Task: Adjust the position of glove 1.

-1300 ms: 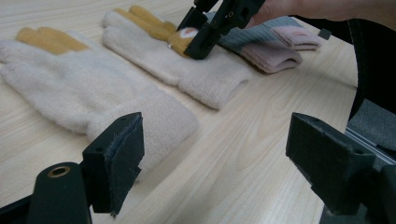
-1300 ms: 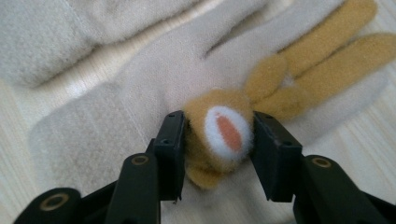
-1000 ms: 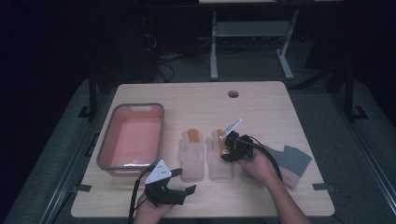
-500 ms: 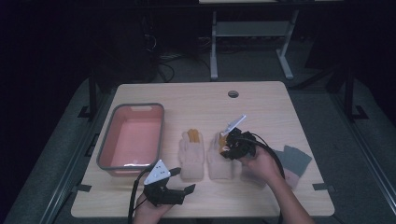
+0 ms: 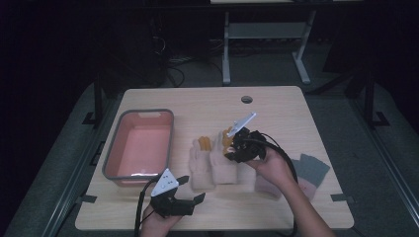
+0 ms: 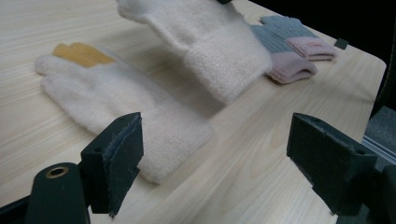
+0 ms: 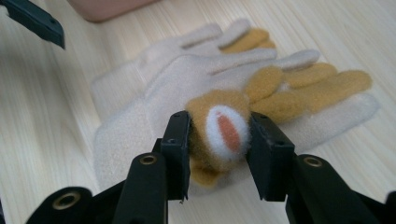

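Note:
Two cream gloves with mustard fingertips are at the table's middle. One glove (image 5: 199, 163) (image 6: 116, 105) lies flat. My right gripper (image 5: 231, 149) (image 7: 219, 142) is shut on the mustard part of the other glove (image 5: 225, 168) (image 7: 140, 123) and holds it up, so that its cuff (image 6: 229, 60) hangs above the wood. The flat glove (image 7: 198, 36) lies just beyond it in the right gripper view. My left gripper (image 5: 190, 190) (image 6: 219, 163) rests near the front edge, open with nothing between its jaws, pointing at the gloves.
A pink tray (image 5: 138, 144) with a grey rim stands at the left. A grey and pink pair of gloves (image 5: 309, 170) (image 6: 292, 49) lies at the right, by the person's right forearm. A cable hole (image 5: 246, 99) is at the back.
My right gripper has risen with the cream glove, pulling it up off the table. The left gripper has stayed put.

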Tool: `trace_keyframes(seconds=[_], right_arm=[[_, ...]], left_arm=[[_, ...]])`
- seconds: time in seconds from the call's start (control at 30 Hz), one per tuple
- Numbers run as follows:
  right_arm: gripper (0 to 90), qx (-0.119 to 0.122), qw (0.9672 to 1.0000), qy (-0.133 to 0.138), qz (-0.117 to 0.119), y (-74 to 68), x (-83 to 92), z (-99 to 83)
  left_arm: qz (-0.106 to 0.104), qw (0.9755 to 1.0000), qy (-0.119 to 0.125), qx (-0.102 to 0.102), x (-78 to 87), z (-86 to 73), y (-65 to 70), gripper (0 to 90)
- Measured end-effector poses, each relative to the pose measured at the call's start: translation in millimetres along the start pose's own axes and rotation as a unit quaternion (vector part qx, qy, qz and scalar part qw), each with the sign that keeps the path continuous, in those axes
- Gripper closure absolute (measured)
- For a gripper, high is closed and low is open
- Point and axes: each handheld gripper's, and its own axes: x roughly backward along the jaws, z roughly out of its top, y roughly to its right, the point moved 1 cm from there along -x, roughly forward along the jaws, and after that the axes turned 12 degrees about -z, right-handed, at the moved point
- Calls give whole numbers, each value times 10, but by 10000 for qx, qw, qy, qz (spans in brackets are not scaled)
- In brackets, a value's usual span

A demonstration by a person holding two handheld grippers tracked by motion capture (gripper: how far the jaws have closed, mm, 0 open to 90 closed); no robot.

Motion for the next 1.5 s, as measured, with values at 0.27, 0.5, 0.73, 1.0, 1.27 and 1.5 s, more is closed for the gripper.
trace_keyframes(seconds=[0.27, 0.5, 0.73, 1.0, 1.27, 1.5], right_arm=[[616, 246, 9995, 99, 185, -178, -161, 327], [616, 312, 9990, 29, 331, -250, -343, 440], [615, 331, 9985, -141, 404, -293, -522, 451], [611, 133, 9984, -271, 474, -281, -690, 365], [591, -69, 9972, -458, 587, -302, -853, 235], [505, -139, 9974, -367, 612, -284, -830, 232]], left_arm=[[54, 10000, 32, 17, 36, 11, -10, 187], [45, 9999, 81, 85, 44, 9, -12, 187], [69, 9999, 40, 70, 46, 7, -24, 187], [64, 9998, 78, 172, 44, 5, -30, 187], [25, 9997, 19, 226, 41, -3, -53, 188], [45, 9997, 9, 230, 31, -5, -51, 188]])
